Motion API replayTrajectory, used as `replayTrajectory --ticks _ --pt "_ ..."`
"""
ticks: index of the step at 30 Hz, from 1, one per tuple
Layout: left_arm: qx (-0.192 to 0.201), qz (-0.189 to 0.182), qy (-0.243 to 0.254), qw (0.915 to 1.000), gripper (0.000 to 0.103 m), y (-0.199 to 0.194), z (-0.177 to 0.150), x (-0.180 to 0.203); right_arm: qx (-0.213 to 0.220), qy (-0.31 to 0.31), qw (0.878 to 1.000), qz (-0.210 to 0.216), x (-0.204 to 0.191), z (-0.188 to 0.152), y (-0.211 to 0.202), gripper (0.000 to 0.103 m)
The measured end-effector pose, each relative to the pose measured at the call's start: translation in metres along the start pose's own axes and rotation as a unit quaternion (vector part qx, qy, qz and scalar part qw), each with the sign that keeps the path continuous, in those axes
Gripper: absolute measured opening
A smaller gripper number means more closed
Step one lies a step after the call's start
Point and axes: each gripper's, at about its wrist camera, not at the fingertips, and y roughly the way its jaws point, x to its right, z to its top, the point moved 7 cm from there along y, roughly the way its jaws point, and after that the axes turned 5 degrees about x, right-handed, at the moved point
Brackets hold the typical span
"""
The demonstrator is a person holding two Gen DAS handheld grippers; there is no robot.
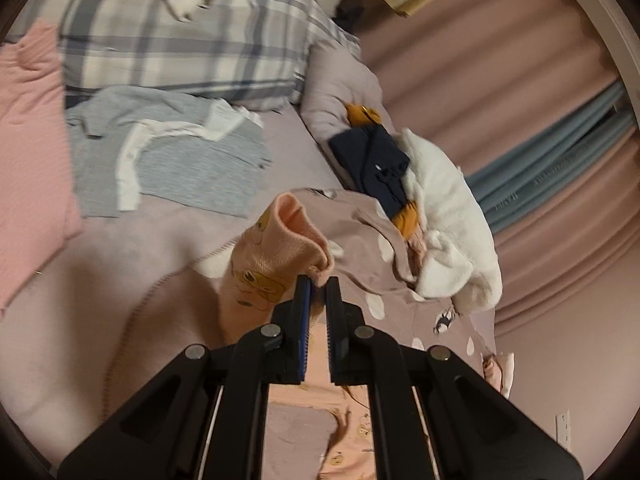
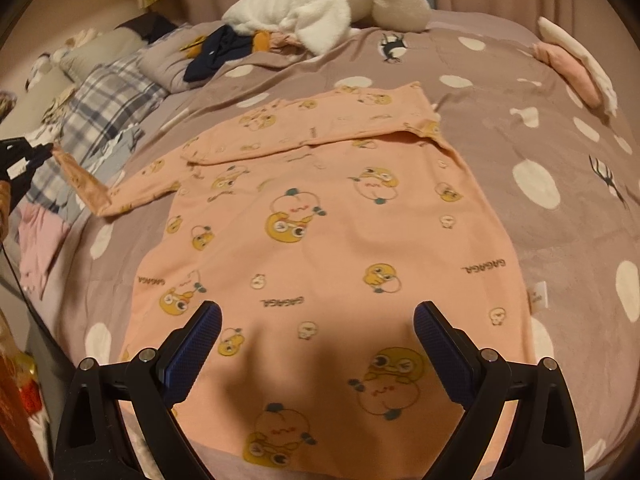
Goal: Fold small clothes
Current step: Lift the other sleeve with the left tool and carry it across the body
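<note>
left hand-held gripper (image 1: 318, 280) pinching sleeve (image 1: 280, 248) | shirt (image 2: 320, 240) flat beneath right hand-held gripper (image 2: 318, 316)

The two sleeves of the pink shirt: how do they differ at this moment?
One sleeve lies folded flat across the top of the pink shirt; the other sleeve stretches out sideways, off the body. The folded one is free, while the cuff of the stretched one is pinched and lifted by the shut left gripper. Both bear the same yellow cartoon print.
</note>
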Motion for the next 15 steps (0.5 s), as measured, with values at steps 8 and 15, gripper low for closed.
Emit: replayTrajectory --ticks 8,15 --pt "-0.029 -0.009 0.034 0.999 0.006 0.029 -0.027 0.038 0.002 0.017 1.0 -0.006 0.018 -0.001 -0.004 0.097" --pt "-0.053 -0.017 0.057 0.9968 0.006 0.052 -0.053 0.066 0.002 0.021 1.0 -0.001 0.026 -0.003 -0.006 0.097"
